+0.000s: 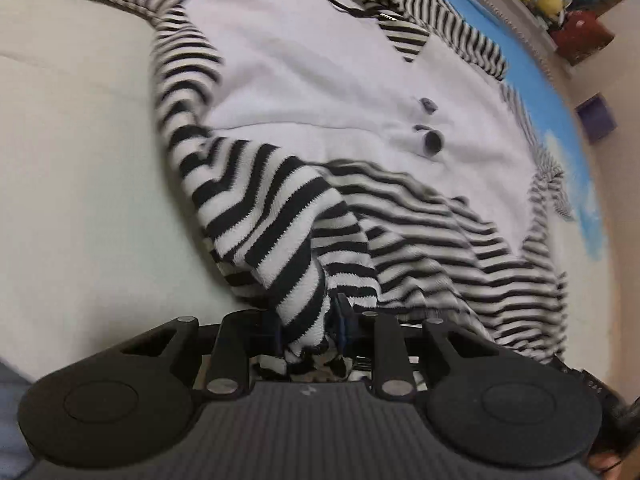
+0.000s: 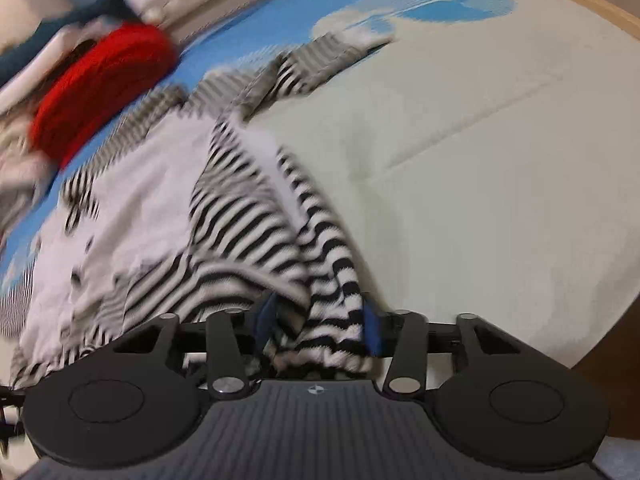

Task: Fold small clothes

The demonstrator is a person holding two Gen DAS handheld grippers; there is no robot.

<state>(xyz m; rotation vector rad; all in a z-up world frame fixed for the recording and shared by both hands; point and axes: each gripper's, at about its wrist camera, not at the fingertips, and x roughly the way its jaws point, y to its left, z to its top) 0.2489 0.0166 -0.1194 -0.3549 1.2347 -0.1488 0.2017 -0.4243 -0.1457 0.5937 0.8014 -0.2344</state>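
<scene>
Though blurred, perhaps ribbed striped knit [image 1: 280,216]

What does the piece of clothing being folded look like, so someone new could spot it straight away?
On the pale bed cover with the blue cloud-print sheet at its far edge lies the garment. It has a plain white body, black-and-white striped sleeves and grey buttons. Unlike the red knit nearby, both claws grip its striped hem.

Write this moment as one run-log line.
left gripper: shut on striped garment | right gripper: shut on striped garment | garment on bed, not yet folded
</scene>
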